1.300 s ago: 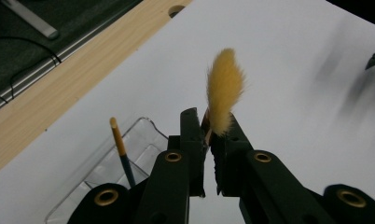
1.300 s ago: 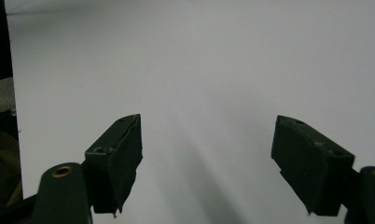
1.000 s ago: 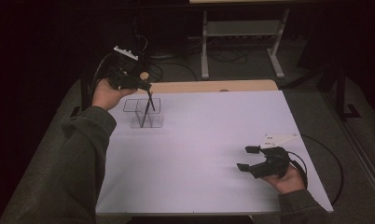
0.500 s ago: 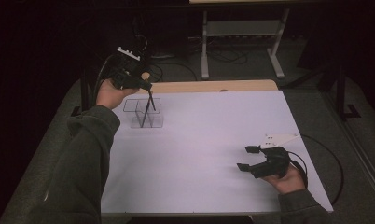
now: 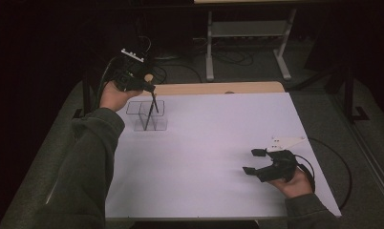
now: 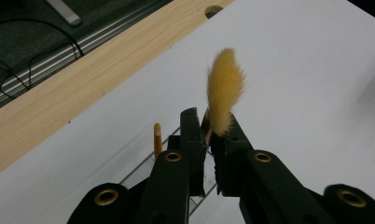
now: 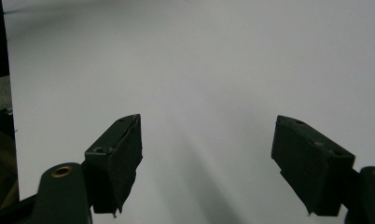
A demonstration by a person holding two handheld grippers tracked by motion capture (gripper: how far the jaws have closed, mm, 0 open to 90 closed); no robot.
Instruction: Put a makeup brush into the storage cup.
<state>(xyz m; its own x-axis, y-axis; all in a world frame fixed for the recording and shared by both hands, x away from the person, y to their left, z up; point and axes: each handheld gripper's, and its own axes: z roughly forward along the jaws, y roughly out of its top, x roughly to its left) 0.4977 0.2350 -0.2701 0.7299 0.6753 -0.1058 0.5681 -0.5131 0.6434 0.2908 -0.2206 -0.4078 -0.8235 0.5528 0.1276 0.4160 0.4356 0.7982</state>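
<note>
**Left hand-held gripper clamped on brush over clear rack; right idle, jaws apart**

Left hand-held gripper [image 5: 149, 88]: held above far-left part of white counter [image 5: 218, 143], over a clear plastic rack [image 5: 147, 116]. Jaws closed tight on a brush [image 6: 224, 91]. Left gripper view: pale yellow fluffy bristle tuft sticks up past jaw tips, narrow end pinched betw. the two jaws. High view: brush's thin dark handle [image 5: 151, 107] runs down from the jaws at a slight tilt into the rack; lower end sits inside a compartment, but which one can't be told. Whether handle end touches rack floor: can't tell.

Rack: transparent, w/ divider walls, standing on counter near its far-left corner, just below left hand [image 5: 112, 95]. Left gripper view shows a 2nd item, a slim tan stick [image 6: 157, 139], upright in rack just beside the jaws; not touching them as far as visible.

Right hand-held gripper [image 5: 251, 162]: low over near-right part of counter, held in right hand [image 5: 295, 181]; grey three-cornered plate on top, cable trailing off to the right. Right gripper view [image 7: 206, 163]: jaws spread wide, bare white surface betw. them, gripping no item. Well apart from rack and brush.

Counter: white top w/ wood strip [image 5: 214, 88] along far edge. Floor beyond is dark, w/ cables and a metal stand.
</note>
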